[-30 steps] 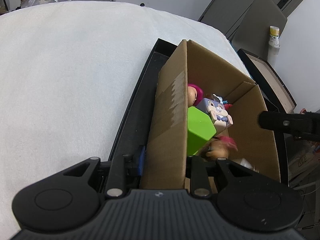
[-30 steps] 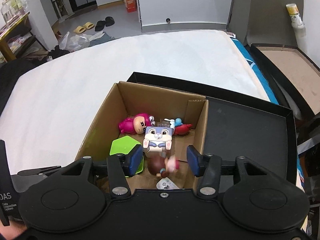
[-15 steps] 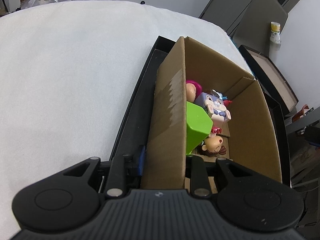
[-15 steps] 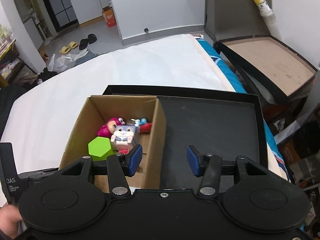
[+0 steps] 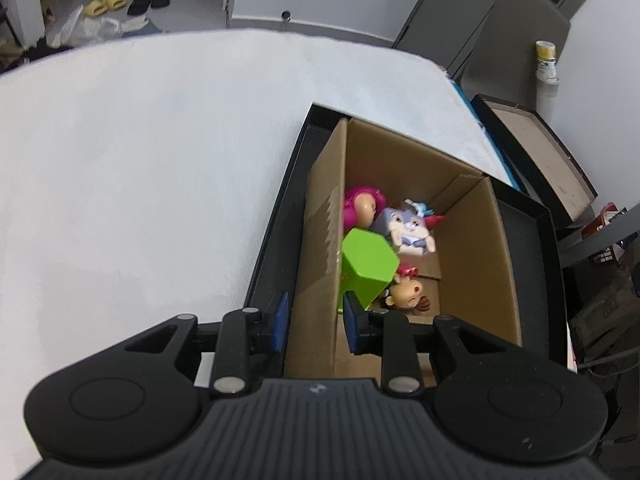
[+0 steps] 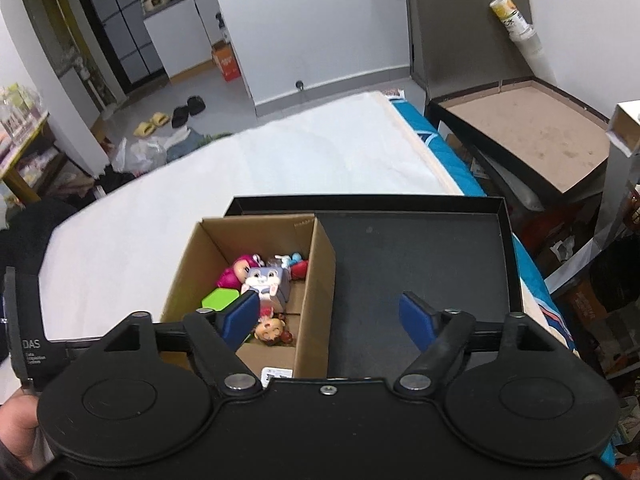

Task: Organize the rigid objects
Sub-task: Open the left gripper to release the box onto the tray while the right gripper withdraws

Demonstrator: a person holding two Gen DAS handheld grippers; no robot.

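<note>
Cardboard box (image 5: pixel 472 264): sits in the left part of a shallow black tray (image 6: pixel 420 248) on the white-covered surface (image 5: pixel 140 180); the tray floor to its right is bare.
Toys in the box: a pink-haired doll (image 5: pixel 362 210) at the far end, a grey-purple bunny block (image 5: pixel 408 228) beside it, a green hexagonal block (image 5: pixel 368 266) against the left wall, a small brown-haired figure (image 5: pixel 406 294) lying face up nearest the grippers, and a red-and-blue piece (image 6: pixel 298 266) in the far corner, too small to tell.
Left gripper (image 5: pixel 316 322): its blue pads pinch the box's left wall — one pad outside, one inside, both touching the cardboard.
Right gripper (image 6: pixel 330 316): jaws opening, spread wide, nothing between them; it hangs above the box's right wall and the tray.
Change in left view: a second ago the camera sat lower and closer to the wall; now more of the box's inside shows, and the black bar that crossed the right edge is gone.
Change in right view: a second ago the blue fingers (image 6: pixel 240 316) were narrow, right over the small figure, which was blurred; now that figure lies in the box and the view has shifted right.
Hand (image 6: pixel 16 426): a part shows at the lower left edge of the right view, by the left gripper's body.
</note>
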